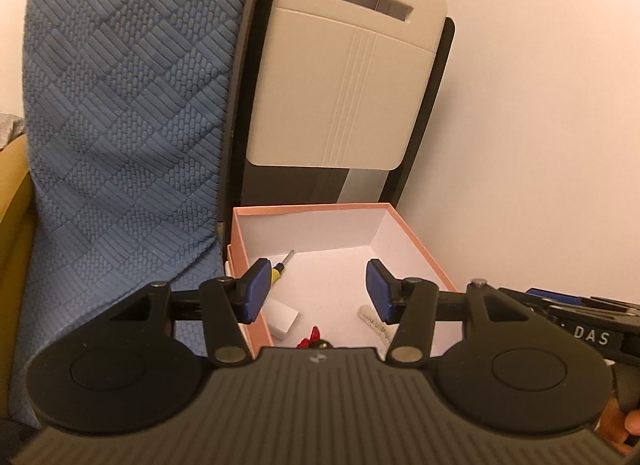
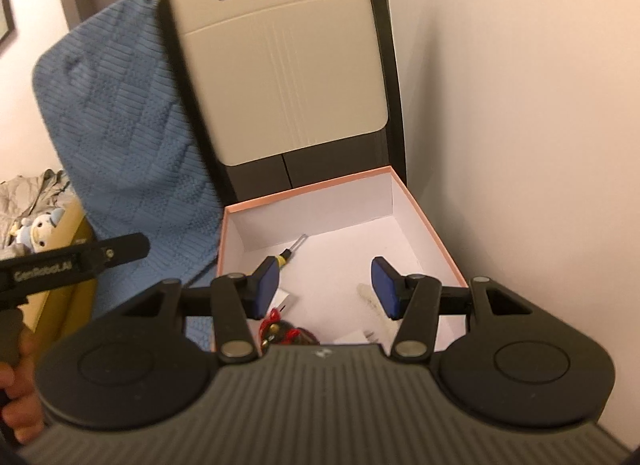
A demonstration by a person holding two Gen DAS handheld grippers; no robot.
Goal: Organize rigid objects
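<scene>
Your left claw (image 1: 318, 291) and right claw (image 2: 326, 289) both hung spread and empty above the near rim of the box (image 1: 416, 241), pads well apart and pinching nothing. The box, pink outside and white inside, was the landmark: behind it stood a beige panel (image 1: 348, 85), to its left hung a blue cloth (image 1: 120, 125), to its right rose the wall.

Inside the box lay the task's things: a screwdriver (image 1: 280, 267) by the left wall, a white block (image 1: 282, 317) just nearer than it, a red item (image 2: 280, 329) at the near edge and a pale ribbed piece (image 1: 374, 319) toward the near right. The red item was partly hidden by the claw bodies, so what it was could not be told.

Risks, as a judgement: with both claws crowding one opening, you could knock them together, since the left one already showed at the left margin of the right wrist view. A low pass could catch the light cardboard rim and shift or tip the box. The right wrist view was blurred, so aiming from it invited a missed grasp.
</scene>
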